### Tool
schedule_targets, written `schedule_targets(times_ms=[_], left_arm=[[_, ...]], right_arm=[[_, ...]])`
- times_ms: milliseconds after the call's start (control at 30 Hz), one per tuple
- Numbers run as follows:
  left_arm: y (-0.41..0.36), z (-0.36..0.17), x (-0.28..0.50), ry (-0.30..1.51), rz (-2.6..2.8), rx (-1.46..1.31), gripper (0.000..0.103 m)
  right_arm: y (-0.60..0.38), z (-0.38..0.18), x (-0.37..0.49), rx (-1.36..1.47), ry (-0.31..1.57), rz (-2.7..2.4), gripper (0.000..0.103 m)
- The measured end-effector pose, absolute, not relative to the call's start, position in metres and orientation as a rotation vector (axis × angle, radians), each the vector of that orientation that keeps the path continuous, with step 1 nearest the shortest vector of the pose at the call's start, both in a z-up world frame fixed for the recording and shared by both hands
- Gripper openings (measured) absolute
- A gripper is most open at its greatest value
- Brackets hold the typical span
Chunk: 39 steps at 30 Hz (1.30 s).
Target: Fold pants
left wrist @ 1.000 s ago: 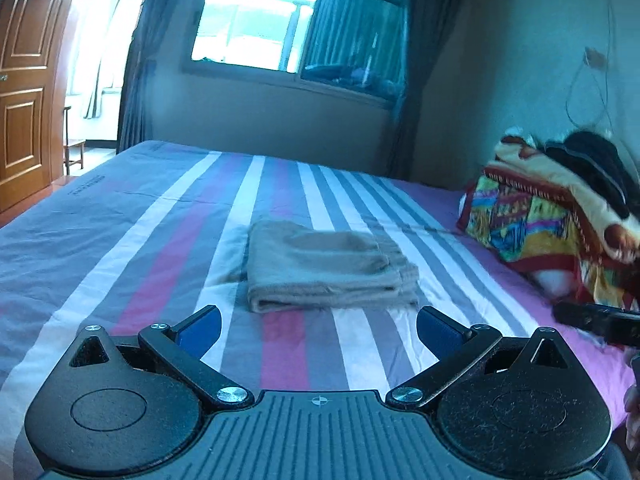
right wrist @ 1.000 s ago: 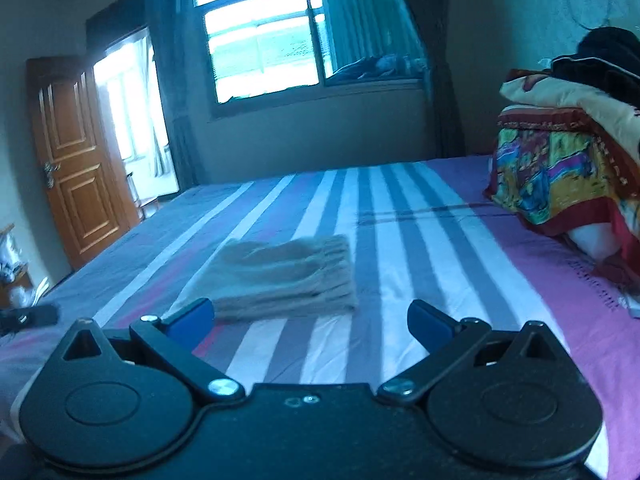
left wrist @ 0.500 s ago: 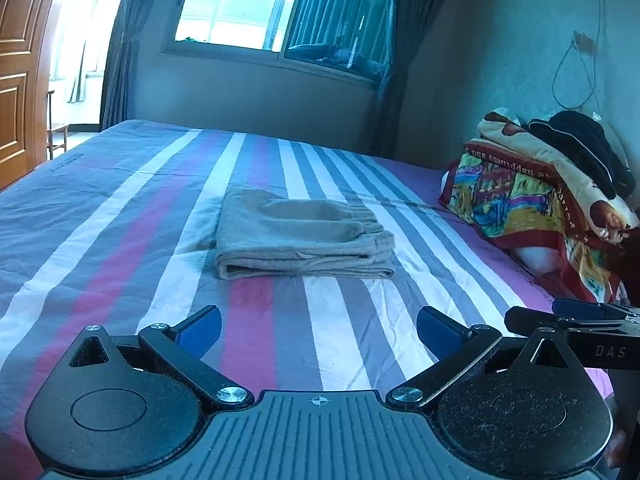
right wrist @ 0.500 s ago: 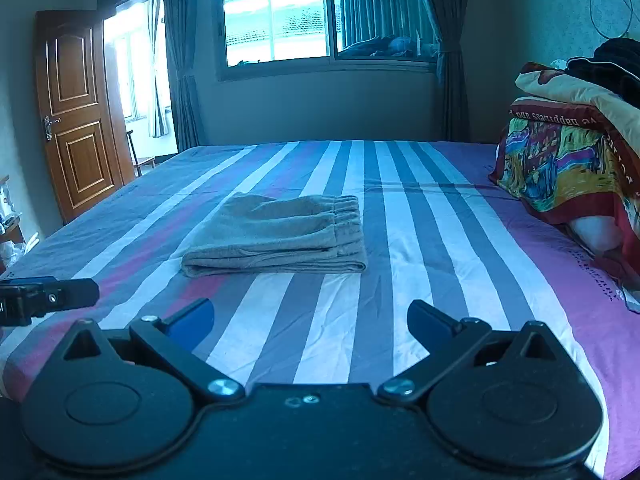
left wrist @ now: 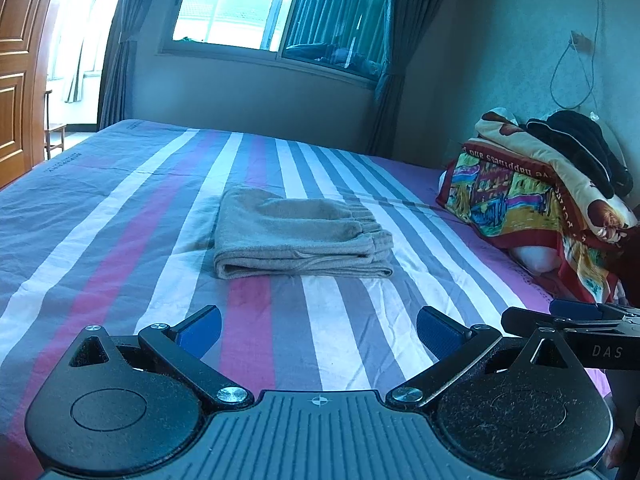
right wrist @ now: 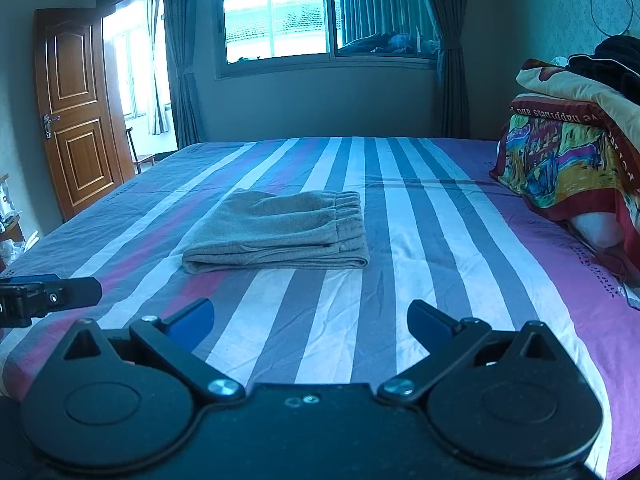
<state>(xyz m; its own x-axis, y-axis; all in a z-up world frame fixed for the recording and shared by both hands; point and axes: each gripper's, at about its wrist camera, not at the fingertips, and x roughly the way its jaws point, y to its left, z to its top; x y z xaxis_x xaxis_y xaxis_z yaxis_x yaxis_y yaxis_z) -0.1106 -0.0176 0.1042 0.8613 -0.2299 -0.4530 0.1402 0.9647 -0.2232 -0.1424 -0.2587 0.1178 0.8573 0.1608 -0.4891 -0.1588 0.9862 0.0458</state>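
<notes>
Beige pants [left wrist: 296,240] lie folded in a neat rectangle on the striped bed, elastic waistband to the right; they also show in the right wrist view [right wrist: 280,232]. My left gripper [left wrist: 318,330] is open and empty, held back from the pants above the near part of the bed. My right gripper [right wrist: 310,324] is open and empty, also well short of the pants. The right gripper's finger shows at the right edge of the left wrist view [left wrist: 568,324]; the left gripper's finger shows at the left edge of the right wrist view [right wrist: 48,296].
The striped sheet [left wrist: 120,220] covers a wide bed. A pile of colourful blankets and dark clothes [left wrist: 540,192] sits at the right by the wall. A wooden door [right wrist: 76,120] stands at the left and a window [right wrist: 320,12] at the far wall.
Both grippers have drawn back and levelled out, so the pants sit a little farther off. Each gripper now shows at the edge of the other's view. The pants have not moved.
</notes>
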Motion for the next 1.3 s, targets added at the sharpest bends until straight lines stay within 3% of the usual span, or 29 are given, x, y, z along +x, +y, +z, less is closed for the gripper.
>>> schedule_targets(times_ms=[1300], left_arm=[[-0.0187, 0.0987, -0.1079, 0.503, -0.196, -0.177, 0.103]], right_arm=[[-0.2582, 0.1131, -0.1427, 0.014, 0.522, 0.155, 0.102]])
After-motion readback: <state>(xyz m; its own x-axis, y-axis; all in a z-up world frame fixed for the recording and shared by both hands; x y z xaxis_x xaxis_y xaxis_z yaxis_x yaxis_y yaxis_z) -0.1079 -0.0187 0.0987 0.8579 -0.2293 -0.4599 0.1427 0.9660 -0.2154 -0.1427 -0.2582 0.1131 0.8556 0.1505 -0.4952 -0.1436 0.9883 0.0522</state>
